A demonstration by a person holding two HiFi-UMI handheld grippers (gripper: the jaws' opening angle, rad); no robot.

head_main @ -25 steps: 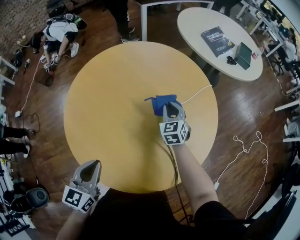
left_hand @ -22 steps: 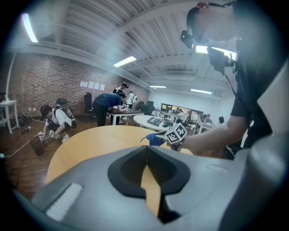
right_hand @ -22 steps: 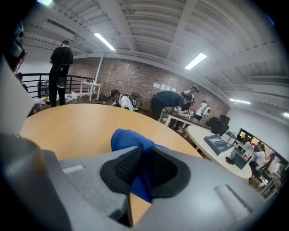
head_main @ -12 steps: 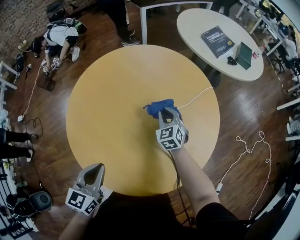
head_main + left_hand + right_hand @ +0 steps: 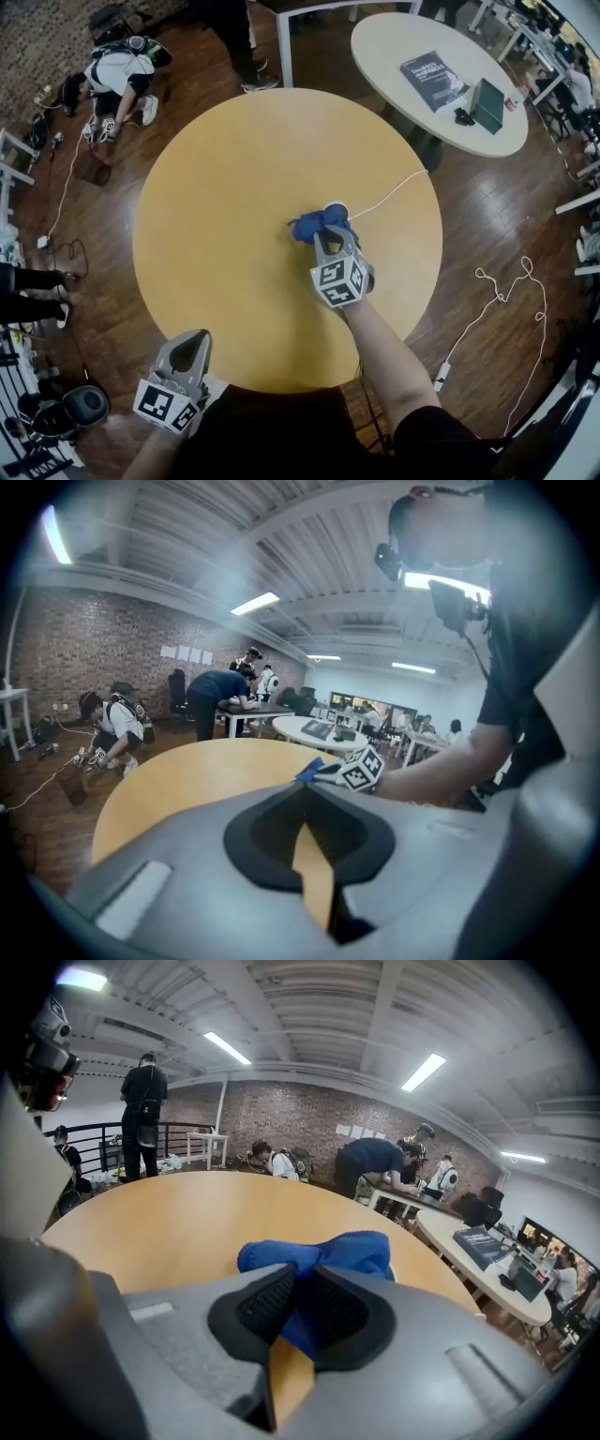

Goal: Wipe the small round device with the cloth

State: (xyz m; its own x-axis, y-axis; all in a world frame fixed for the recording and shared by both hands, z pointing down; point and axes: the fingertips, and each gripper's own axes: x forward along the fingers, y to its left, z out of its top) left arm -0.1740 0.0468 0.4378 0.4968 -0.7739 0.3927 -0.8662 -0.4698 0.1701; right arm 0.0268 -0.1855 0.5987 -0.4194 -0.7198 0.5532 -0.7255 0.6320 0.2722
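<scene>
Blue cloth [image 5: 314, 226] clamped in right hand-held gripper [image 5: 329, 235], small round device [image 5: 337, 209] just beyond jaws

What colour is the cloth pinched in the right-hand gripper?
Blue all over, with no pattern. The cloth shows best in the right gripper view.

The cloth [image 5: 312, 225] is blue and bunched into a crumpled wad. It sits right of centre on the table [image 5: 216, 216]. It is pinched between the fingers [image 5: 267, 1299] of the right gripper [image 5: 328, 236]. The small round device [image 5: 337, 209] is pale and lies flat on the table. The cloth partly covers it, so only its far edge shows.
</scene>
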